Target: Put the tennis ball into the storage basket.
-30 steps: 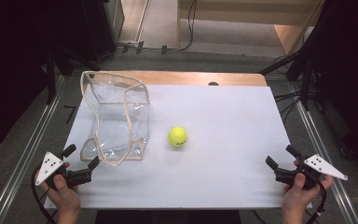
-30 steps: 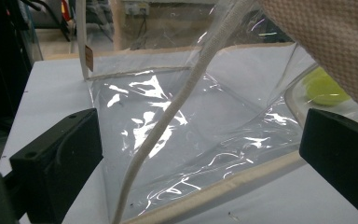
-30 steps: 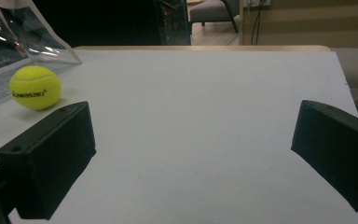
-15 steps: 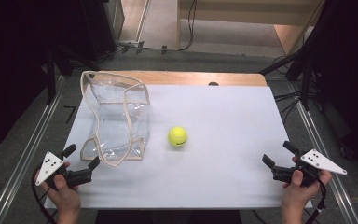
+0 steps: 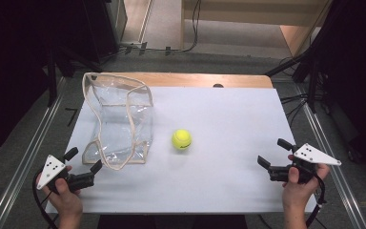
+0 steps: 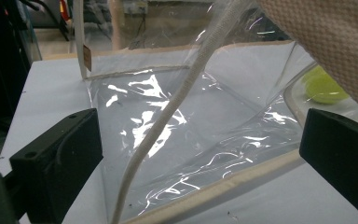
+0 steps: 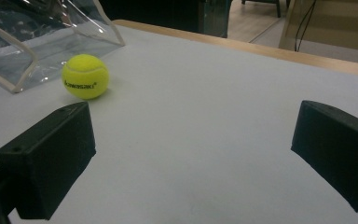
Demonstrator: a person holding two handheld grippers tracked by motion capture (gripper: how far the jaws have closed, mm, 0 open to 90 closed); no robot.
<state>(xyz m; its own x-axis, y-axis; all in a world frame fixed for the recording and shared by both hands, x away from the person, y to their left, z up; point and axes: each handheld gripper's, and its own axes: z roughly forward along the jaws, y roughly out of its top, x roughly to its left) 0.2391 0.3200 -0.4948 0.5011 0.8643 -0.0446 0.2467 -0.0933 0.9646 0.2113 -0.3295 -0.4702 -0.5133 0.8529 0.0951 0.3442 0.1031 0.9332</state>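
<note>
My left gripper [image 5: 83, 161] gapes wide just before the clear bag [image 5: 119, 121], my right gripper [image 5: 275, 153] equally wide (perhaps facing the tennis ball [image 5: 181, 139]).

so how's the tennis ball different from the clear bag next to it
The tennis ball is small, round, solid yellow-green; the clear bag is far bigger, boxy, see-through plastic with cream fabric edging. The ball lies in the open, near the table's middle; the bag stands crumpled, mouth open, toward the left. The left claw sits close by the bag; the right claw is well off from the ball. Both rest untouched on the white table.
</note>
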